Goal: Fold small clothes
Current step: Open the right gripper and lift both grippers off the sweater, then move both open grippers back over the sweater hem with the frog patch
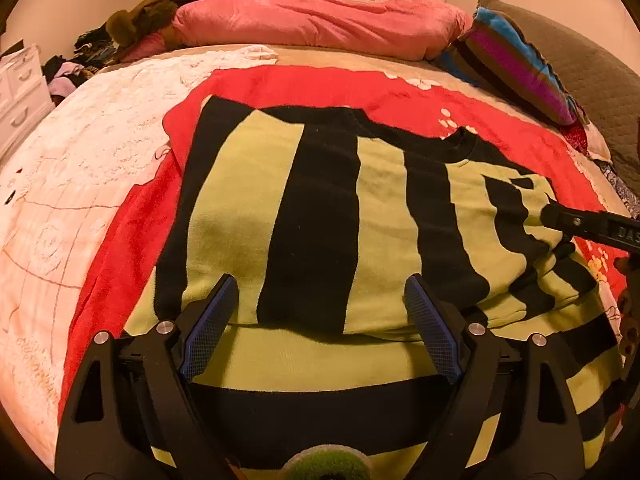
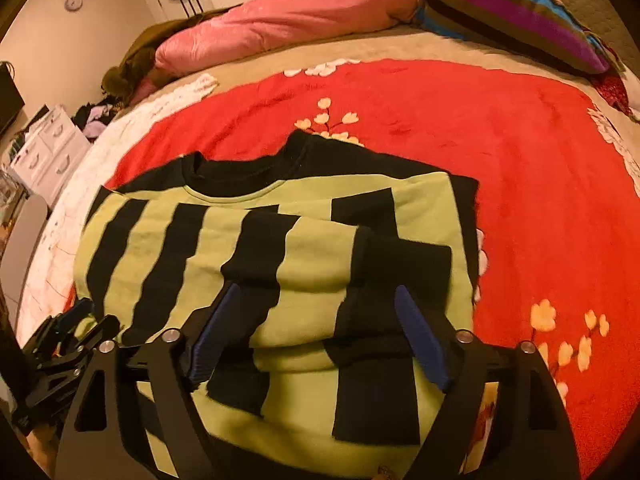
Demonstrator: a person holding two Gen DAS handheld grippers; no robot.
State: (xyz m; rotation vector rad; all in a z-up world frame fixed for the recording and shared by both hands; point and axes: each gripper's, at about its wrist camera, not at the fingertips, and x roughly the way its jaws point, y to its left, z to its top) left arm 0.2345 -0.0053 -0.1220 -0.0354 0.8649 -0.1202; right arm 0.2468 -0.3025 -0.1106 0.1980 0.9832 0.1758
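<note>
A sweater with green and black stripes (image 1: 320, 200) lies flat on a red blanket (image 1: 320, 84) on the bed, its black collar towards the far right in the left wrist view. My left gripper (image 1: 322, 284) is open just over the sweater's near edge, and the cloth passes under its blue pads (image 1: 212, 320). In the right wrist view a sleeve is folded across the sweater (image 2: 304, 240), with the black cuff by the right finger. My right gripper (image 2: 316, 292) is open, and the folded sleeve lies loose between its fingers. The right gripper (image 1: 580, 224) shows in the left wrist view, the left gripper (image 2: 68, 332) in the right wrist view.
A pink duvet (image 1: 320, 20) and a striped pillow (image 1: 516, 60) line the bed's far side. A white textured blanket (image 1: 80, 160) covers the left part. White drawers (image 2: 48, 148) and a clothes pile (image 1: 80, 64) stand beyond the bed's left edge. A green fuzzy object (image 1: 328, 466) sits below my left gripper.
</note>
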